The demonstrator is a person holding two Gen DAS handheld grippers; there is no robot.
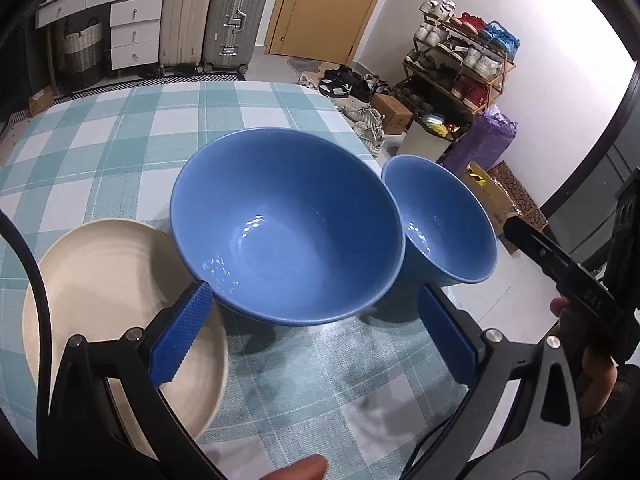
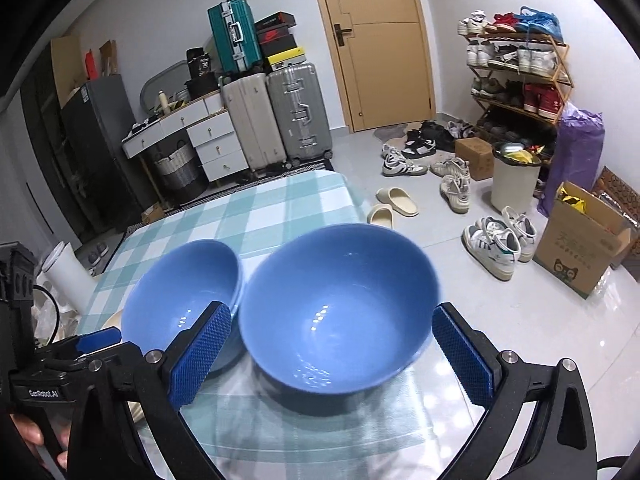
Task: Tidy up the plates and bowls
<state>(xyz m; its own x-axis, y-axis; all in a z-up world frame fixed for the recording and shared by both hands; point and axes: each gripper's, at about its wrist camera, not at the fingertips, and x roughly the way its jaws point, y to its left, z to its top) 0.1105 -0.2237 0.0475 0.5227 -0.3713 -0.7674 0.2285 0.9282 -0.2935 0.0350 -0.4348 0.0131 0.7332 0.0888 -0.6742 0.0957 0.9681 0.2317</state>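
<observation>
On the checked tablecloth (image 1: 120, 128): two blue bowls (image 1: 286, 226) (image 1: 444, 220), one cream plate (image 1: 116, 280).

Ahead of me stands a tan wooden door (image 2: 380, 44) in a pale wall. Left of it, two upright suitcases (image 2: 276, 116) sit beside a white drawer unit (image 2: 212, 140), with a teal case (image 2: 232, 36) stacked above. To the right, a shoe rack (image 2: 520, 68) is packed full (more shoes lie scattered over the glossy grey floor (image 2: 440, 248)). A checked cloth covers my table (image 2: 264, 212).
</observation>
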